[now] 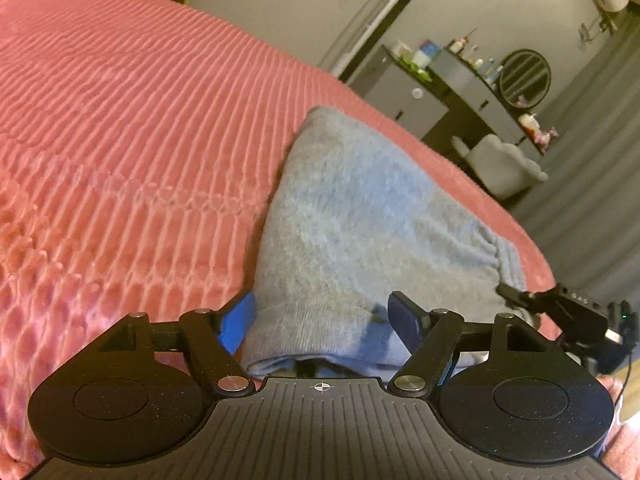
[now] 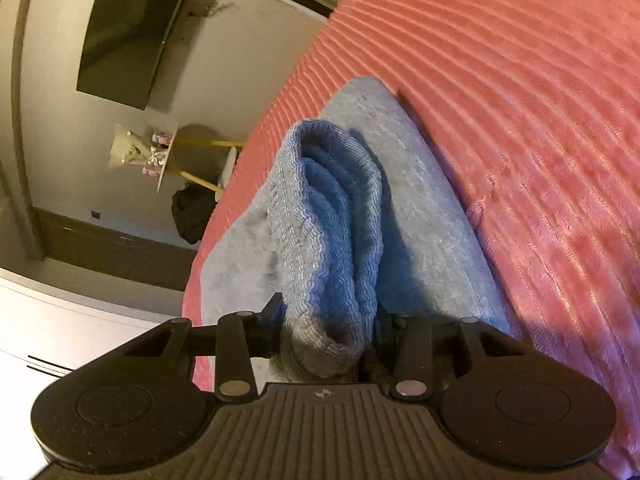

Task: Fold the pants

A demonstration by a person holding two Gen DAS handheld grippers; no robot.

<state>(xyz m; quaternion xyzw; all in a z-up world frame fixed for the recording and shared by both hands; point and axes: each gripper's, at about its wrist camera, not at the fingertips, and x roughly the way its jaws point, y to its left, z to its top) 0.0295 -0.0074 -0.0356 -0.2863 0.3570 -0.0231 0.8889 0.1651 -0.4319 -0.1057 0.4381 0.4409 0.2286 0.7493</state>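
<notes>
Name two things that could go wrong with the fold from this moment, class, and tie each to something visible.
1. The right gripper pinches only the bunched ribbed waistband of the grey pants; that thick roll could slip out.
2. The left gripper stands open around the near fabric edge, so one-sided pulling may skew the fold.
3. The pants lie near the edge of the pink bedspread and could slide off.

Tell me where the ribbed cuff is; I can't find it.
In the right wrist view the ribbed cuff stands bunched at centre, pinched in the right tool, above the pants on the pink blanket.
</notes>
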